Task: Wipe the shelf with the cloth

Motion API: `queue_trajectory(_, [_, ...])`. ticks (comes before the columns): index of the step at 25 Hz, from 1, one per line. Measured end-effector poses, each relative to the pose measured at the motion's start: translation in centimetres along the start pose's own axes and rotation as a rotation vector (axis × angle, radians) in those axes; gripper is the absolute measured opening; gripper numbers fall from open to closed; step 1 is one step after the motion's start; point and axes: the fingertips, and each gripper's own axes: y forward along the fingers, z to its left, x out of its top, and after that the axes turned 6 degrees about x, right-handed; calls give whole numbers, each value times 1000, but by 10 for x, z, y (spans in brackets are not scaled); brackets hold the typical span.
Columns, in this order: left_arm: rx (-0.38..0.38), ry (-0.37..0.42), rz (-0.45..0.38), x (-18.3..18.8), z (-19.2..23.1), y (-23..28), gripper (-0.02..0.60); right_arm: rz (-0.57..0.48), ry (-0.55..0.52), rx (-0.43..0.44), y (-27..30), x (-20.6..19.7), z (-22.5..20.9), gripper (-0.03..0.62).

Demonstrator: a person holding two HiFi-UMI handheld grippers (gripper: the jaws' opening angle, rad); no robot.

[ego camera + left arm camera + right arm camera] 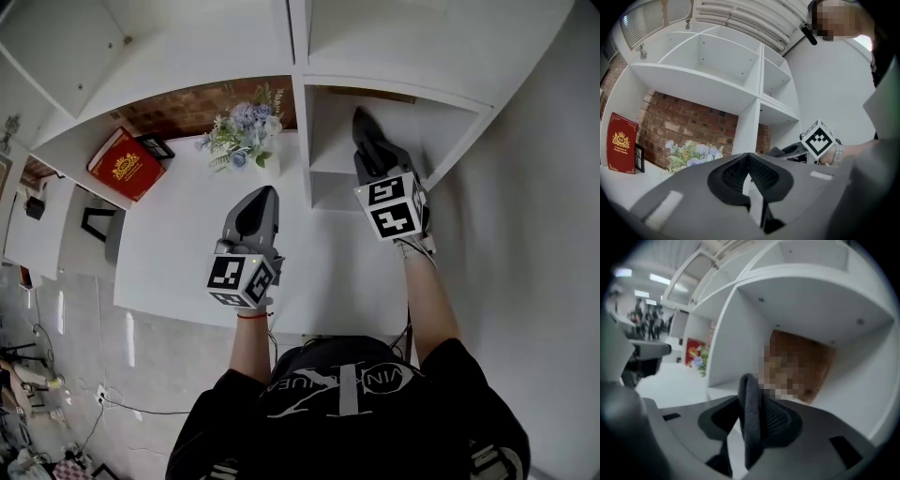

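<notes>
My right gripper [362, 120] reaches into the lower right compartment [330, 180] of the white shelf unit. In the right gripper view its jaws [749, 394] are shut on a dark grey fold of cloth [751, 427] that stands up between the pads, just above the white compartment floor [862, 394]. My left gripper [265, 194] hovers over the white desktop [178, 253] left of the upright divider; its pads meet at the tips with nothing between them [749, 161]. From the left gripper view, the right gripper's marker cube [818, 139] shows beside the divider.
A red book [127, 164] leans at the back left, with a small black frame [155, 145] beside it. A bunch of pale flowers [246, 127] stands against the brick wall [693, 122] near the divider. A brown panel [811, 366] backs the right compartment.
</notes>
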Motion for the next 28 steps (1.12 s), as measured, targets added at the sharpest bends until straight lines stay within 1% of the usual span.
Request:
queue_trajectory(1, [4, 3, -1, 1, 1, 1, 11, -21, 66, 105, 5, -1, 16, 139])
queue_trajectory(2, [9, 4, -4, 2, 3, 2, 11, -53, 121, 177, 4, 0, 26, 175])
queue_trajectory(4, [18, -2, -10, 3, 7, 3, 11, -119, 189, 258, -5, 5, 31, 216])
queue_trajectory(6, [22, -10, -10, 1, 9, 5, 11, -203, 265, 316, -18, 14, 26, 229])
queue_trajectory(8, [17, -13, -7, -2, 8, 7, 11, -295, 356, 347, -32, 25, 14, 229])
queue_trajectory(9, [11, -15, -5, -3, 6, 9, 11, -316, 381, 337, -35, 26, 7, 229])
queue_trajectory(10, [6, -18, -4, -4, 4, 10, 11, -303, 376, 307, -33, 23, 0, 229])
queue_trajectory(11, [1, -22, -3, -5, 2, 12, 11, -249, 337, 263, -25, 13, -4, 229])
queue_trajectory(12, [-3, -24, -1, -6, 0, 13, 11, -169, 267, 210, -14, 1, -6, 211])
queue_trajectory(13, [-6, -25, 2, -7, -1, 13, 11, -83, 183, 155, -2, -11, -6, 162])
queue_trajectory(14, [-6, -22, 6, -8, -2, 13, 11, -11, 107, 109, 7, -21, -6, 88])
queue_trajectory(15, [-4, -17, 11, -10, -1, 13, 11, 37, 50, 82, 13, -26, -4, 52])
queue_trajectory(16, [1, -9, 17, -12, 0, 14, 11, 66, 17, 74, 18, -27, -2, 21])
queue_trajectory(18, [19, 11, 29, -15, 6, 14, 11, 91, -14, 92, 24, -22, 4, 12])
queue_trajectory(20, [39, 23, 39, -18, 11, 13, 11, 85, -25, 128, 30, -14, 13, 12])
queue_trajectory(24, [57, 21, 47, -20, 16, 7, 11, 76, -34, 185, 44, -2, 31, 12])
queue_trajectory(28, [66, 27, 55, -22, 17, 2, 11, 86, -154, 208, 56, 13, 46, 11])
